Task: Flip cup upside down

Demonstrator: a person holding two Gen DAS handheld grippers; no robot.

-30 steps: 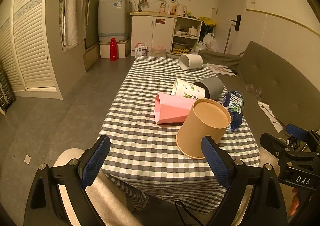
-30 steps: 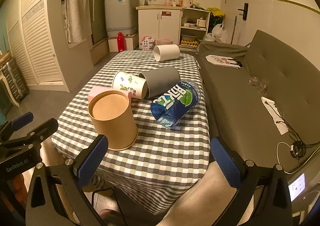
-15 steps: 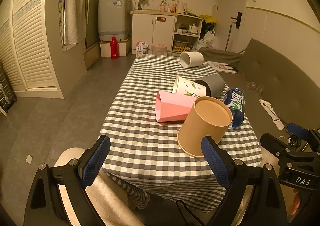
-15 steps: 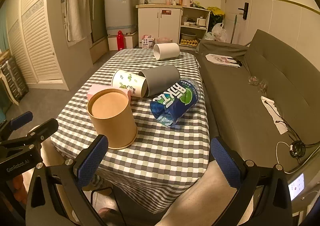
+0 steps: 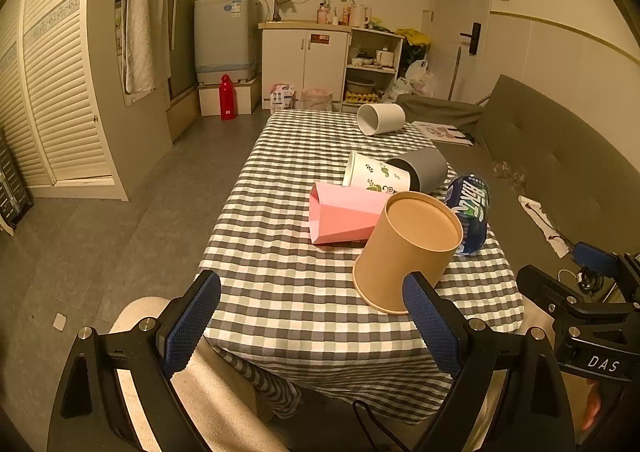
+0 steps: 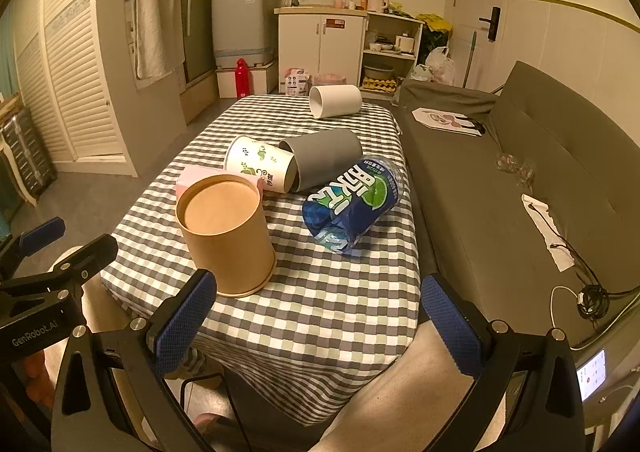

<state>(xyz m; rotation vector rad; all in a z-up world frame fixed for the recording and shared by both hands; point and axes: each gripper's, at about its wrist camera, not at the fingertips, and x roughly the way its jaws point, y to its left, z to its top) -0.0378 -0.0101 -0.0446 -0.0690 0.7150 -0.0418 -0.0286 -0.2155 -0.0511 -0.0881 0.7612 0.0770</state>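
Observation:
A brown paper cup [image 5: 408, 248] [image 6: 226, 230] stands upside down, base up, near the front edge of the checked table [image 5: 292, 292]. Behind it lie on their sides a pink cup [image 5: 344, 217], a white leaf-print cup [image 5: 376, 174] [image 6: 260, 162], a grey cup [image 5: 424, 168] [image 6: 324, 156], a blue printed cup [image 5: 470, 208] [image 6: 352, 204] and a plain white cup [image 5: 380, 118] [image 6: 334, 101] at the far end. My left gripper [image 5: 312, 326] is open and empty at the table's front edge. My right gripper [image 6: 320, 326] is open and empty there too.
A grey sofa [image 6: 520, 180] runs along the table's right side, with papers and a cable on it. Bare floor [image 5: 100, 212] lies to the left. The person's legs [image 5: 180, 384] are under the table's front edge. Cabinets and a washing machine stand at the far wall.
Both grippers have drawn back slightly from the table; the brown cup stands still, and both grippers stay open.

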